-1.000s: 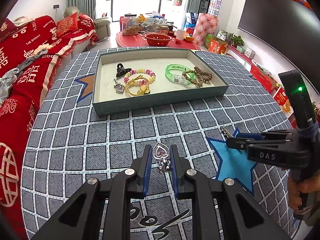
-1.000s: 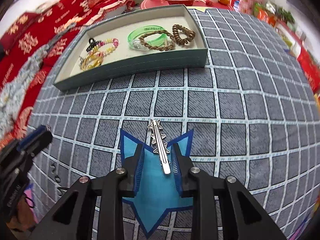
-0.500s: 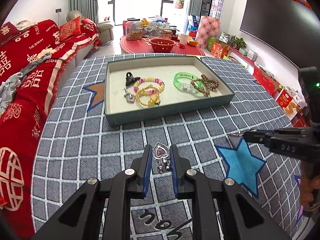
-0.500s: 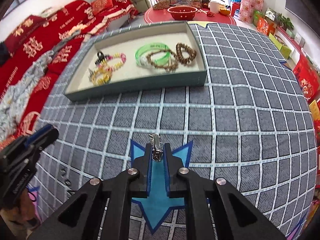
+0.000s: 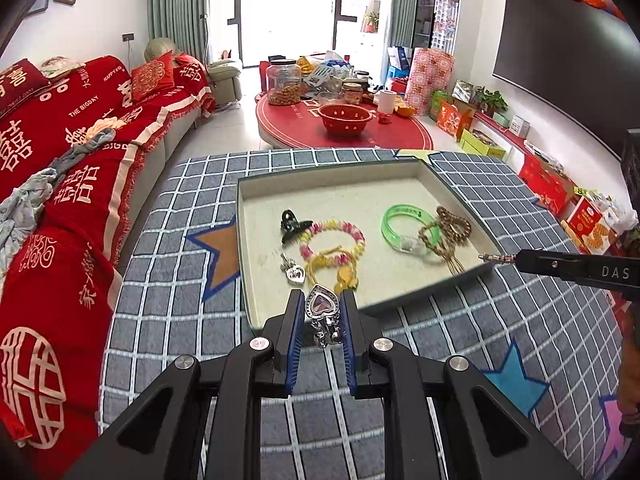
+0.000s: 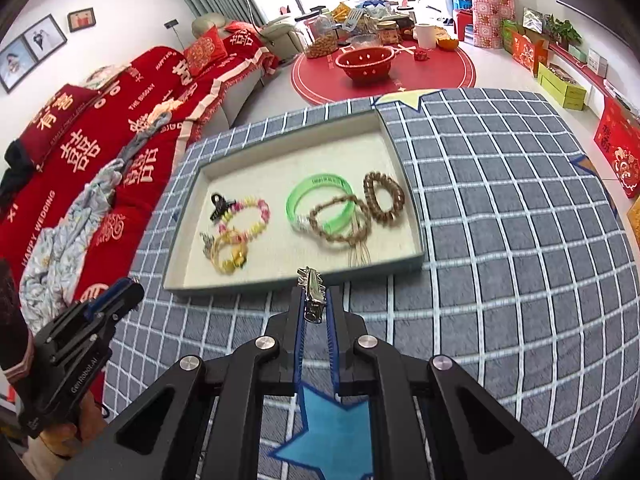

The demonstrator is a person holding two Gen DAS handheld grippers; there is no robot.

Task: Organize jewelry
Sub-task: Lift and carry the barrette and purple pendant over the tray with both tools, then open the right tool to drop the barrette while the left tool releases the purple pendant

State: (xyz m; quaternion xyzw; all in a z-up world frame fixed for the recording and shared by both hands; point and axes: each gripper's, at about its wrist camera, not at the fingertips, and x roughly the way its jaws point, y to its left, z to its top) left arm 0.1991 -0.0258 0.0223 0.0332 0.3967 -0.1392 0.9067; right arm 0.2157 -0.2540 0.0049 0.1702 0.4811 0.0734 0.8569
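While bracelets point(image 6: 320, 208) fill tray point(image 6: 412, 258), perhaps charm point(image 5: 295, 273)

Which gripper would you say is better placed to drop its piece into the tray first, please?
Probably the left gripper: its heart pendant already overlaps the tray's near wall. The right gripper, shut on a silver hair clip, looks just short of the near wall.

Ahead of the claw, a teal-walled, cream-floored tray point(image 6: 404, 162) sits on a grey cloth with white grid lines point(image 6: 500, 240); a translucent green bangle point(image 6: 320, 204) lies inside.
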